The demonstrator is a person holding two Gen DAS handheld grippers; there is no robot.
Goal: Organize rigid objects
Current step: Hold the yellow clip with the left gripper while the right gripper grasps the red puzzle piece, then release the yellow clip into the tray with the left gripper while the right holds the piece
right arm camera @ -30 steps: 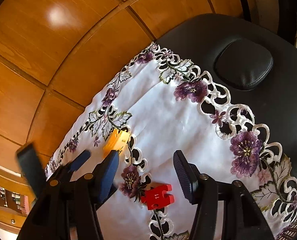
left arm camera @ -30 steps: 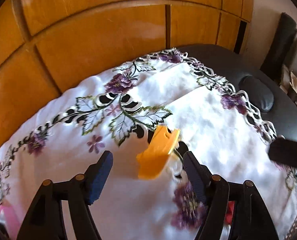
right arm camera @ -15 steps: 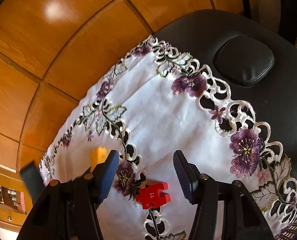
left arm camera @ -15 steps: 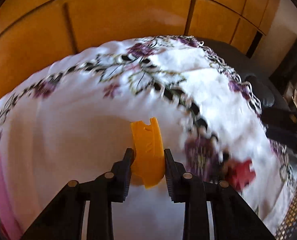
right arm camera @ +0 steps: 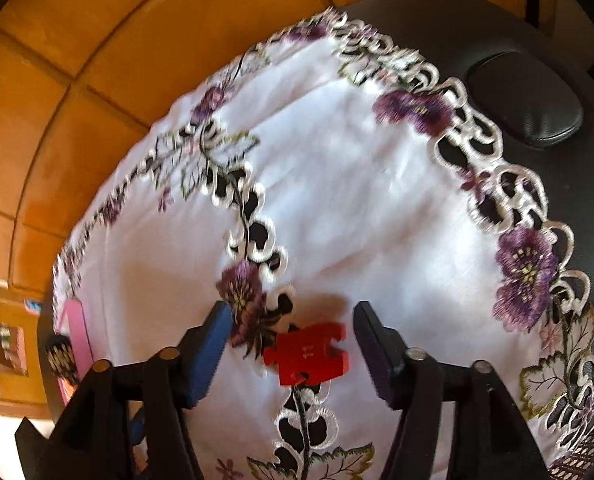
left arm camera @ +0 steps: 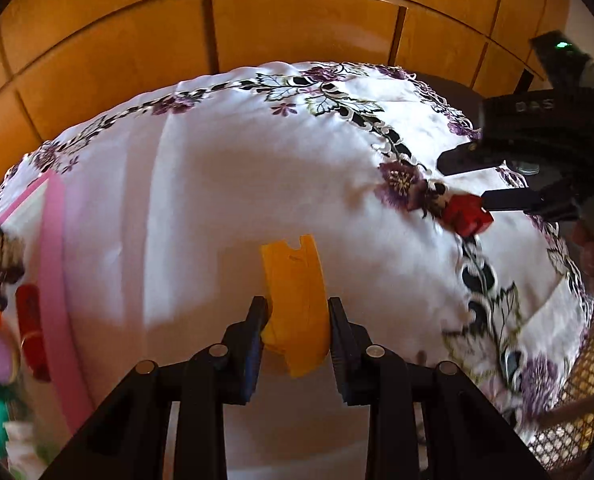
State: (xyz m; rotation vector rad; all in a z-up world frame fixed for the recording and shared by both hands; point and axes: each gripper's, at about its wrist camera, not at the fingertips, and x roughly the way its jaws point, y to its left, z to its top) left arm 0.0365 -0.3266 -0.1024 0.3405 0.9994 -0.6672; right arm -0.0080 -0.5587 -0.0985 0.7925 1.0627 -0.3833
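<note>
My left gripper (left arm camera: 295, 316) is shut on an orange puzzle piece (left arm camera: 295, 300) and holds it above the white embroidered cloth (left arm camera: 217, 200). A red puzzle piece (right arm camera: 308, 350) lies flat on the cloth (right arm camera: 337, 200). My right gripper (right arm camera: 293, 326) is open, its fingers on either side of the red piece and apart from it. In the left wrist view the red piece (left arm camera: 466, 216) shows at the right, under the right gripper's fingertips (left arm camera: 501, 199).
A pink tray (left arm camera: 55, 280) with small toys (left arm camera: 1, 320) stands at the cloth's left edge; it also shows in the right wrist view (right arm camera: 79, 332). Wooden panels (left arm camera: 297, 28) stand behind. A black padded surface (right arm camera: 537, 104) lies beyond the cloth at the right.
My left gripper shut on the orange piece, lifted it and swung left toward the pink tray. My right gripper moved down closer over the red piece.
</note>
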